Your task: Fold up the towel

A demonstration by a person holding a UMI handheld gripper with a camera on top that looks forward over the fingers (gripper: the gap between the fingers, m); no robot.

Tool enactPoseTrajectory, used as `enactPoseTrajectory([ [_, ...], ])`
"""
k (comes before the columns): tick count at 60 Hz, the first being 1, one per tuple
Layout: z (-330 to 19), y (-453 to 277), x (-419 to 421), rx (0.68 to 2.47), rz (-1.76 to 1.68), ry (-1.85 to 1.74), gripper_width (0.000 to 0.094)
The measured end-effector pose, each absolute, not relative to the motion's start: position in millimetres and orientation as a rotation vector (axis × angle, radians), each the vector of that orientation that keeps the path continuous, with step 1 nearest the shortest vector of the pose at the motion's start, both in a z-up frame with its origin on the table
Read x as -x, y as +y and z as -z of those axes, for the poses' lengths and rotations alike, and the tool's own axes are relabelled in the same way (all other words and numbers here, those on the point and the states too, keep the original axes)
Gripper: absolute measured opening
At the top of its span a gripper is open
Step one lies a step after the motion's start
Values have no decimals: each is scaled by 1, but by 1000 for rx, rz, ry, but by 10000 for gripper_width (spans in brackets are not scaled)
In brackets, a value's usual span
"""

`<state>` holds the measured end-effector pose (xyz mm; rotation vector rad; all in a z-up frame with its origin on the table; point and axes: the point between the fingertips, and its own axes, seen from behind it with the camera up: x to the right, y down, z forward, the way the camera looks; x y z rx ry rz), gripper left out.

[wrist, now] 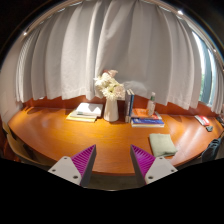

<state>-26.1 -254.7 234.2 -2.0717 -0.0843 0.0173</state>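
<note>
A vase (110, 105) stands mid-table (60, 135), books (85, 111) left, curtains (110, 50) behind.

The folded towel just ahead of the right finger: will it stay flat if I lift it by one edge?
Probably not. The towel looks like soft cloth in a flat folded stack on the table, so an edge lift would likely let it droop and unfold. It looks light. The gripper is open, short of it.

One round wooden table (70, 135). One white vase (111, 108) of pale flowers (108, 83). One open book (86, 111) lying flat. One small stack of books (146, 121), with a few more upright beside it, number unclear. One folded pale green towel (162, 144). One long white curtain (90, 55).
</note>
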Motion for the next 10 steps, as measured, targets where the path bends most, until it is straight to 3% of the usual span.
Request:
enactPoseTrajectory([
  [10,-236,-256,27,2075,-6,-92,669],
])
